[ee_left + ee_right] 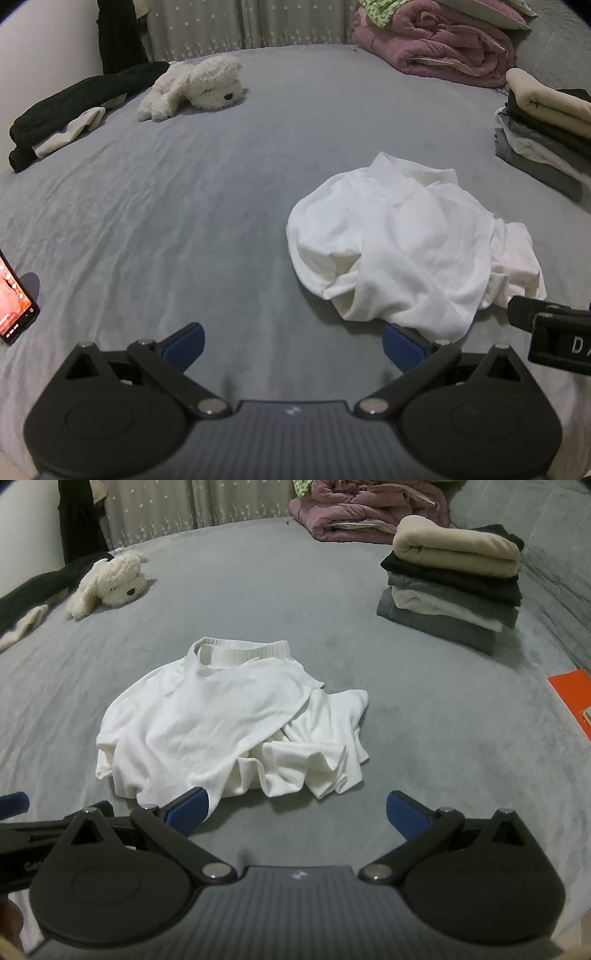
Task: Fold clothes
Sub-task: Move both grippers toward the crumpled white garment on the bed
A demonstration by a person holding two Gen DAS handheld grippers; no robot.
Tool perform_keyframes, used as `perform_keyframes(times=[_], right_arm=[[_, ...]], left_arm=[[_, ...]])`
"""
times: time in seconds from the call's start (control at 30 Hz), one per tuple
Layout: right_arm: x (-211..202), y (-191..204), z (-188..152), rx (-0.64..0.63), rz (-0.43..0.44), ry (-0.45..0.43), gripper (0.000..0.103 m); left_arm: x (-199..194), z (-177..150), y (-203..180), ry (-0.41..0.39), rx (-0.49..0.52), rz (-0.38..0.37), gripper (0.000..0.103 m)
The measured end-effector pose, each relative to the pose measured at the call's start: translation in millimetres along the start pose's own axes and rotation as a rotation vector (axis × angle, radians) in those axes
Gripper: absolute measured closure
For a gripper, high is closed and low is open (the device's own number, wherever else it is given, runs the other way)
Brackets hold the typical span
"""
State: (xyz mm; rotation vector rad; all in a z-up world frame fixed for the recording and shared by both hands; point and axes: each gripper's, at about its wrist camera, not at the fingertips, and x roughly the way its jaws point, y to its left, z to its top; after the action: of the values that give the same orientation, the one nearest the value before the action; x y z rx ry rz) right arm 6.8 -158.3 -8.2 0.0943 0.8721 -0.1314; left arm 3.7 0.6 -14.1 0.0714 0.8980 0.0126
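Note:
A crumpled white garment [406,243] with a ribbed band lies in a heap on the grey bed [221,206]; it also shows in the right wrist view [229,720]. My left gripper [293,345] is open and empty, just short of the heap's near edge, with the heap ahead to its right. My right gripper [295,814] is open and empty, its left fingertip [188,808] at the heap's near edge. A stack of folded clothes [450,583] sits at the far right and also shows in the left wrist view [546,129].
A white plush dog [192,86] and dark clothing [66,107] lie at the far left. A pink quilt [436,40] is piled at the back. A lit phone [13,299] lies near left. An orange object [572,698] lies at right. The right gripper's body [554,332] shows at the edge.

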Motion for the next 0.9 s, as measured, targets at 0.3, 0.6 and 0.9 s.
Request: perform_keyframes(times=[0.3, 0.6, 0.9], right_arm=[[1.4, -0.4, -0.3, 0.005, 0.005, 0.008, 0.0], [4.0, 0.6, -0.5, 0.009, 0.007, 0.02, 0.0], [7.5, -3.9, 2.8, 0.032, 0.006, 0.025, 0.0]], left_arm=[[0.6, -0.1, -0.4, 0.005, 0.003, 0.0, 0.0], [-0.8, -0.1, 0.2, 0.008, 0.003, -0.004, 0.0], [3.7, 5.3, 3.9, 0.012, -0.03, 0.009, 0.0]])
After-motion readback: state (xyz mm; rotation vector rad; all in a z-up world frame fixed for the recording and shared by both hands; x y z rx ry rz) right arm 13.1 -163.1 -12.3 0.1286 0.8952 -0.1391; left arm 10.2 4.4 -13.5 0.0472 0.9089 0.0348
